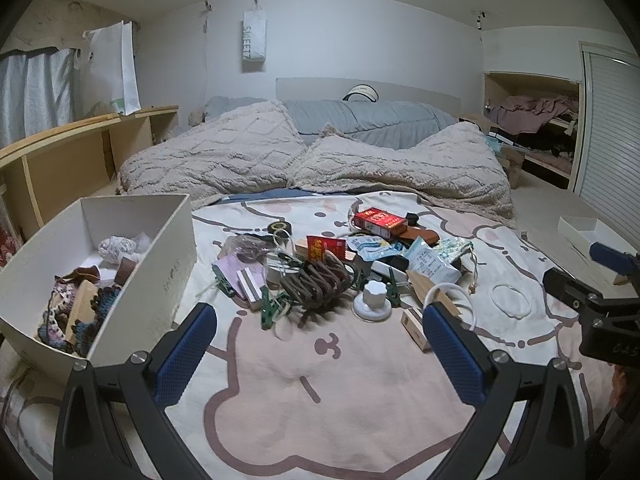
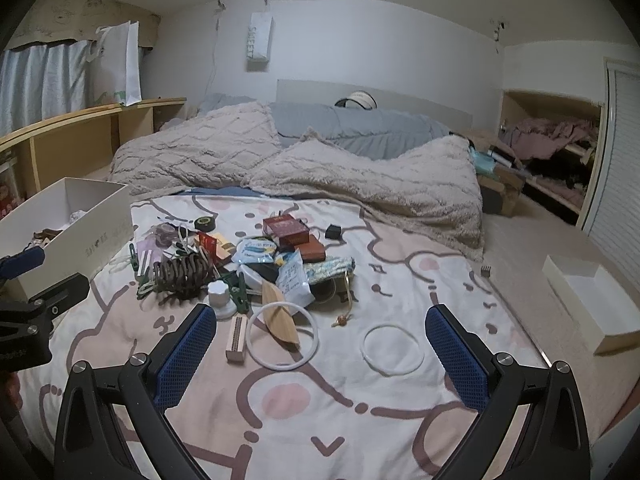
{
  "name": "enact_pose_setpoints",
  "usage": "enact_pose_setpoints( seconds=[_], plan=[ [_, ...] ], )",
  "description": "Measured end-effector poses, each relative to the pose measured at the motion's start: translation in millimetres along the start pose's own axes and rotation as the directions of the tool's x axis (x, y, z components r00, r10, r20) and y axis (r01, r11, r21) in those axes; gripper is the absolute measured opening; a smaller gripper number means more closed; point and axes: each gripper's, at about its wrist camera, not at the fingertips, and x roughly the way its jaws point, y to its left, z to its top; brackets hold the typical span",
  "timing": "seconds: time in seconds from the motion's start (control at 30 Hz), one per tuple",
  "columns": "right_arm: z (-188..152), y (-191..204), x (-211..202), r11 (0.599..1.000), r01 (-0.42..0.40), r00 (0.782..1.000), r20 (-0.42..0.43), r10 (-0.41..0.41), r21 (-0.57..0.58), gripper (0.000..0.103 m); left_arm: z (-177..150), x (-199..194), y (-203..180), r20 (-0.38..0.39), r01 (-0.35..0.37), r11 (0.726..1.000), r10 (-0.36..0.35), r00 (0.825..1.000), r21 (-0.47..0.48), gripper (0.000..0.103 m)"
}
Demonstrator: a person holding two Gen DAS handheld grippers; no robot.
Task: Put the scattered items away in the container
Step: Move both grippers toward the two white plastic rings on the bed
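Our left gripper (image 1: 320, 344) and right gripper (image 2: 320, 344) both hang wide and empty; the clutter pile (image 1: 320, 264) lies ahead, the white box (image 1: 160, 280) to our left.

Matt white cardboard box (image 1: 168, 264), soft printed cloth blanket (image 1: 320, 380), fluffy textured cream throw (image 2: 360, 184).

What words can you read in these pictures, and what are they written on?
"SWEET": on the white bag hanging on the wall.
Box side: faint print, too blurred to read.
Red pack: print too small to read.
White packet: too small.
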Motion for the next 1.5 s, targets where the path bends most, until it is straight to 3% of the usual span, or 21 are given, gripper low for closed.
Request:
enact_pose_setpoints(
  seconds=[0.63,0.8,1.07,1.5],
  plan=[
    [-29,-19,38,0.999,0.025,0.987,-0.162,-0.02,0.03,0.103,-18,28,-27,-0.114,0.071,0.997,-0.066,0.991,0.033,0.103],
    [-29,-35,46,0.999,0.017,0.979,-0.202,-0.007,0.051,0.103,-22,32,-32,-0.128,0.088,0.996,-0.084,0.988,0.032,0.103],
    [-28,-65,60,0.999,0.053,0.97,-0.237,-0.049,0.009,0.103,-25,40,-44,-0.148,0.143,0.989,-0.138,0.979,0.023,0.103],
    [-37,-103,118,0.999,0.035,0.928,-0.372,-0.018,0.039,0.103,-27,50,-79,-0.182,0.203,0.976,-0.187,0.965,0.074,0.103]
  ],
)
